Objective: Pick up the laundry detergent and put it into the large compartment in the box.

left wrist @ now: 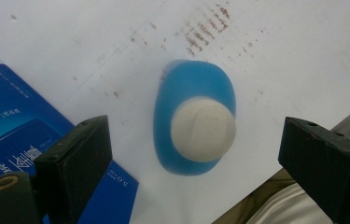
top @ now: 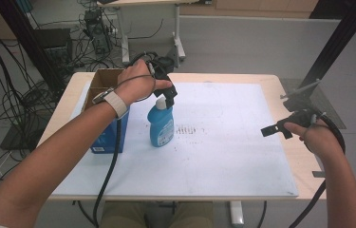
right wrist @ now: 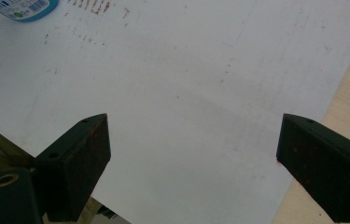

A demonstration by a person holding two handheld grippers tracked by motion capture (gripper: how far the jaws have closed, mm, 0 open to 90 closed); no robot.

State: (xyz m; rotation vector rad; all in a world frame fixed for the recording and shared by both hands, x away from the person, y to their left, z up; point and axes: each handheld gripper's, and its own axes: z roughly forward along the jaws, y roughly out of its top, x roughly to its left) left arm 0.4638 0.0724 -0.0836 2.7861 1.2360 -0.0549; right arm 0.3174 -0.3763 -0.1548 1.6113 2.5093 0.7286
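- The left gripper (top: 167, 95) hangs directly over the blue bottle (top: 161, 124), jaws spread wide and gripping nothing; in the left gripper view the bottle's white cap (left wrist: 203, 129) sits between the two jaws, a little nearer the left one.
- The bottle stands upright on the white mat (top: 242, 156), just beside the blue carton (top: 110, 135) at the mat's left edge.
- To take it cleanly, I would centre the cap between the jaws first, then come straight down so the pads meet the cap or neck squarely, not the sloping shoulders.
- Closing should be gentle and even; a lopsided pinch could tip the bottle toward the carton.
- The jaw on the carton side needs room, so keep it from catching the carton's wall.
- The right gripper (top: 274, 129) idles well apart over the mat's right side, jaws open and empty.
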